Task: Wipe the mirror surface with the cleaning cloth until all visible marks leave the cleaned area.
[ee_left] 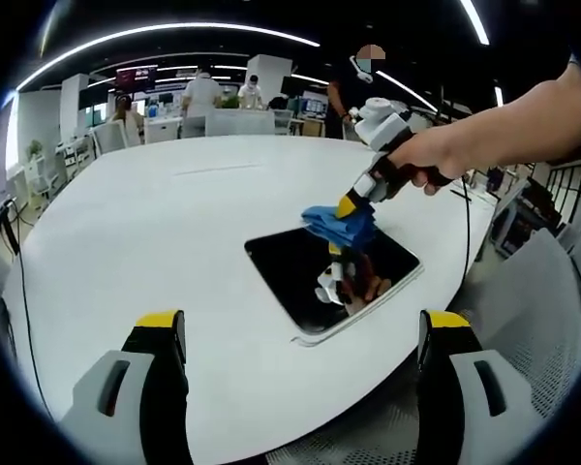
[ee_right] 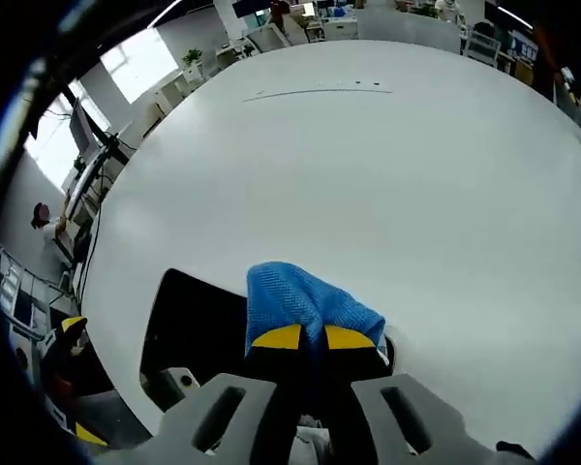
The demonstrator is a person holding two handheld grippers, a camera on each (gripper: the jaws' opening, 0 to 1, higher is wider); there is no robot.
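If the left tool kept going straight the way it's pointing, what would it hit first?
Probably the mirror lying on the white table, near its closer edge, though depth is hard to judge. The left tool is open, aimed that way.

Wide bare stretch of white table (ee_left: 174,213) left of and beyond mirror (ee_left: 300,276); open passage there, nothing standing on it. Mirror sits near table's near-right edge, little margin on that side. Over mirror's far part: right gripper (ee_left: 353,205) w/ blue cloth (ee_left: 341,225) clamped, plus hand (ee_left: 436,160) coming in from right; blocks approach from right and far side. Near-left part of mirror uncovered. Chairs, desks, people well beyond far edge.
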